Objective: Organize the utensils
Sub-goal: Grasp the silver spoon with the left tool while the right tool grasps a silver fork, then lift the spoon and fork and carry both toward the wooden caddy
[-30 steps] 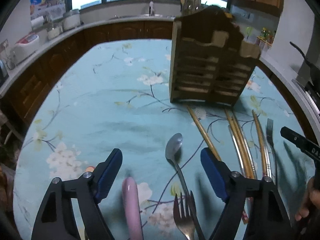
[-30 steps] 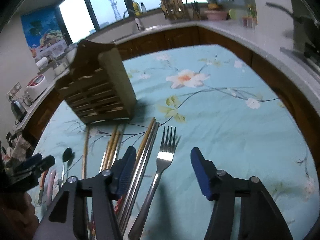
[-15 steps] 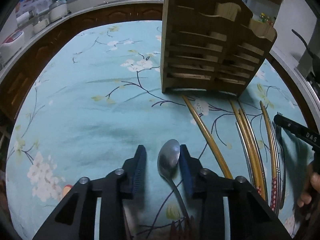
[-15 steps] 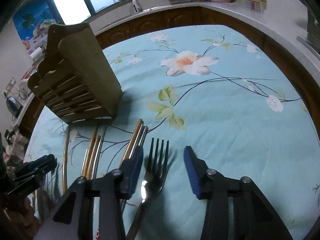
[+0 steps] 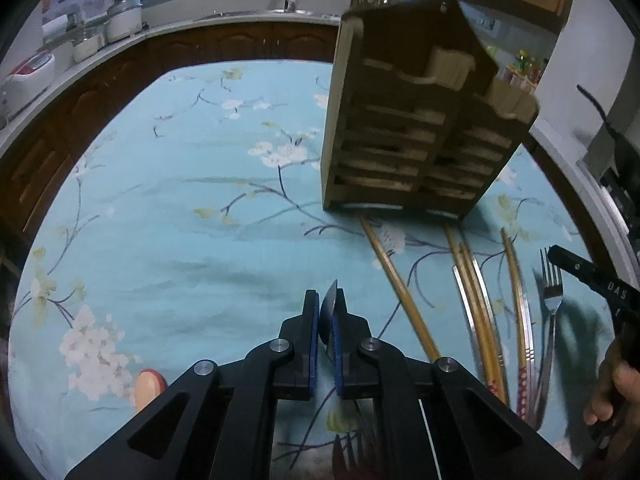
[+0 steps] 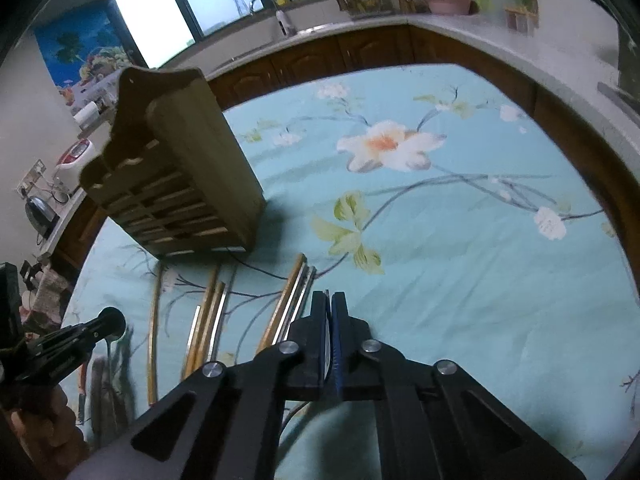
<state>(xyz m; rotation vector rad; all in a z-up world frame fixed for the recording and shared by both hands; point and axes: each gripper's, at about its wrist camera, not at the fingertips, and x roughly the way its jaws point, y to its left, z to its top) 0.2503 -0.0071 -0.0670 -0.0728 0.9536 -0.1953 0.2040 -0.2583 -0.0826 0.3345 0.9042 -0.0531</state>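
Observation:
My left gripper (image 5: 325,312) is shut on a metal spoon (image 5: 330,304), its bowl edge-on between the blue pads above the cloth. My right gripper (image 6: 330,306) is shut on a metal fork (image 6: 327,340), mostly hidden between its pads; the fork also shows in the left wrist view (image 5: 551,296). The wooden utensil holder (image 5: 412,128) stands on the table beyond both grippers; it also shows in the right wrist view (image 6: 176,168). Several chopsticks (image 5: 468,280) lie on the cloth in front of it, and they show in the right wrist view (image 6: 208,320) too.
The table has a teal floral cloth (image 5: 180,200). A pink-handled utensil (image 5: 146,386) and another fork (image 5: 352,456) lie by my left gripper. Kitchen counters (image 6: 500,48) with appliances ring the table.
Both grippers closed: the left onto the spoon, the right onto the fork. Both utensils have come up off the cloth.

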